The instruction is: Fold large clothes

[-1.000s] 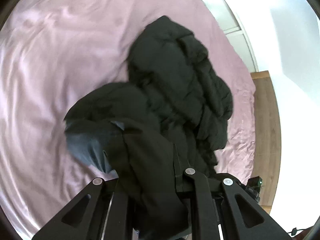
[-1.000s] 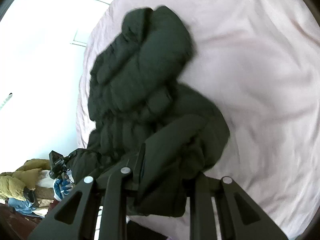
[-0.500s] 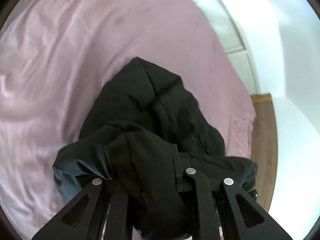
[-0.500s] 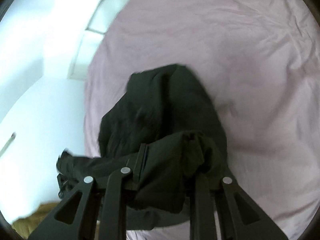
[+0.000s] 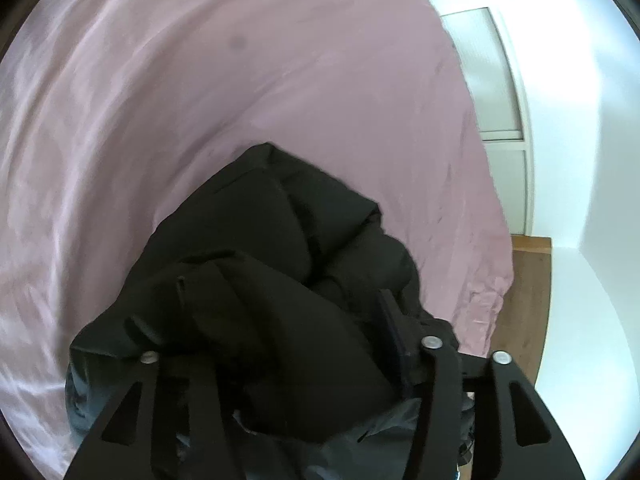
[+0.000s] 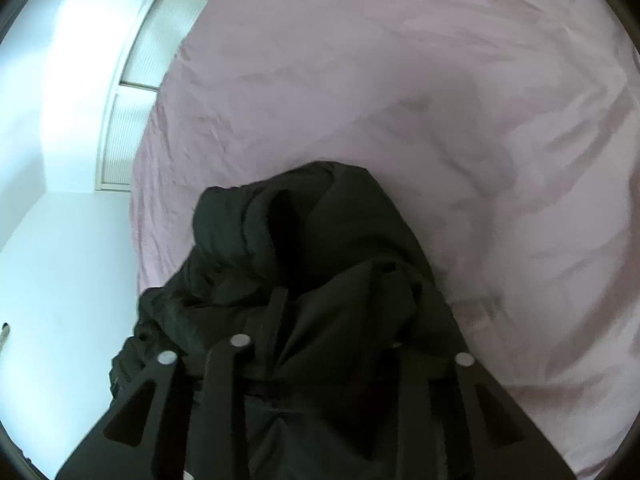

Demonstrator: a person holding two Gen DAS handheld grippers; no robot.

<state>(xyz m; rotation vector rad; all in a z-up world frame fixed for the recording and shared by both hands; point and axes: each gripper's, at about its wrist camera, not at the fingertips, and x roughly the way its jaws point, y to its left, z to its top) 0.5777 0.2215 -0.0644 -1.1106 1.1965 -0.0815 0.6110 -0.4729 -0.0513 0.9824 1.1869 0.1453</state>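
Observation:
A black puffer jacket [image 5: 276, 248] hangs bunched over a pink bed sheet [image 5: 200, 92]. My left gripper [image 5: 288, 344] is shut on a thick fold of the jacket, which hides the fingertips. In the right wrist view the same jacket [image 6: 304, 240] drapes down from my right gripper [image 6: 320, 344], which is also shut on its fabric. Both grippers hold it lifted, with only the far end near the sheet [image 6: 440, 100]. A grey lining [image 5: 80, 396] shows at the lower left.
The bed's edge [image 5: 496, 280] runs down the right of the left wrist view, with wooden floor [image 5: 524, 304] and a white wall [image 5: 580, 160] beyond. White window panels [image 6: 132, 92] stand past the bed in the right wrist view.
Both grippers have raised the jacket off the bed. It was spread long over the sheet and now hangs bunched close to the grippers. Both views have tilted up toward the far bed.

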